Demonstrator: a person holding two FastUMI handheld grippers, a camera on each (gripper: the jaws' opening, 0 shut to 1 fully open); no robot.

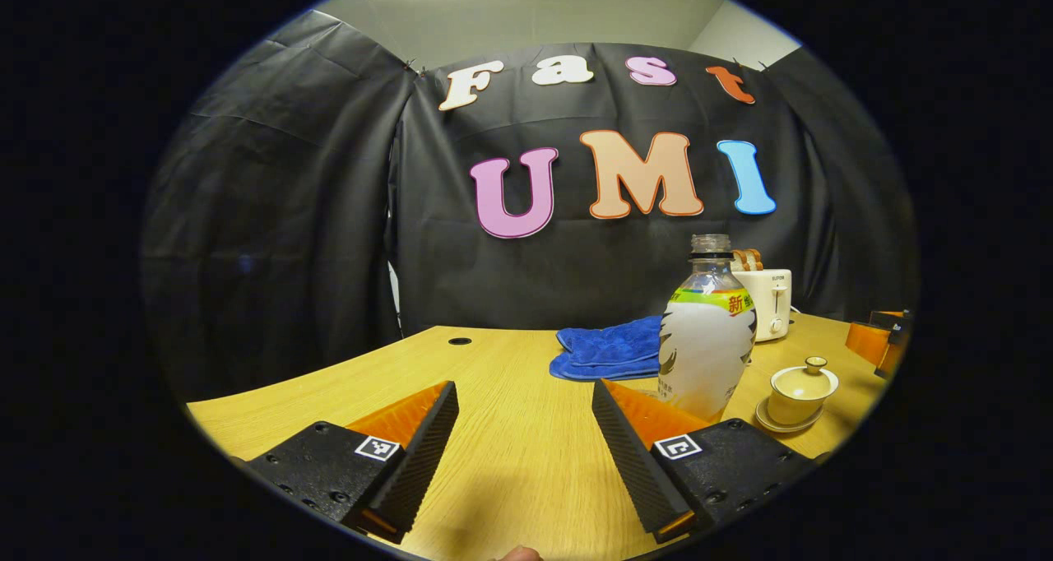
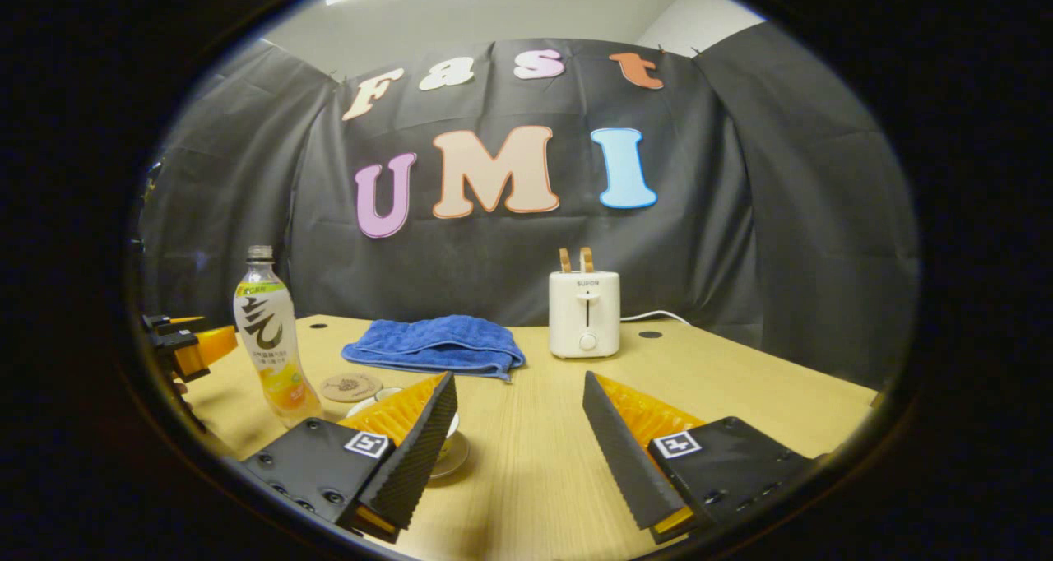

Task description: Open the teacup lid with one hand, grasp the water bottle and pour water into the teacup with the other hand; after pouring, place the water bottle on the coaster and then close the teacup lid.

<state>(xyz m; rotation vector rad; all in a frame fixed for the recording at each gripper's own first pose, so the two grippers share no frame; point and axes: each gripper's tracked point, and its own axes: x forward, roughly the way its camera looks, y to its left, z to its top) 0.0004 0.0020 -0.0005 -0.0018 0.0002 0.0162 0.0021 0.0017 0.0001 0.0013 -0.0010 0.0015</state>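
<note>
Sitting on its saucer with the lid on, the teacup has not been opened, so the first step of the task looks undone. Just beside it stands the water bottle, upright on the table, uncapped and ungrasped; whether it touches the saucer cannot be told. In the right gripper view the coaster lies bare behind the cup and next to the bottle, so pouring, parking the bottle and closing the lid are all left to do.

Both tools hang over the near edge of the table with nothing held: the left gripper has its fingers spread wide apart, near the bottle, and the right gripper is likewise spread, with the cup partly hidden behind one finger. Farther back, toward the far edge, lie a blue towel and a white toaster.
</note>
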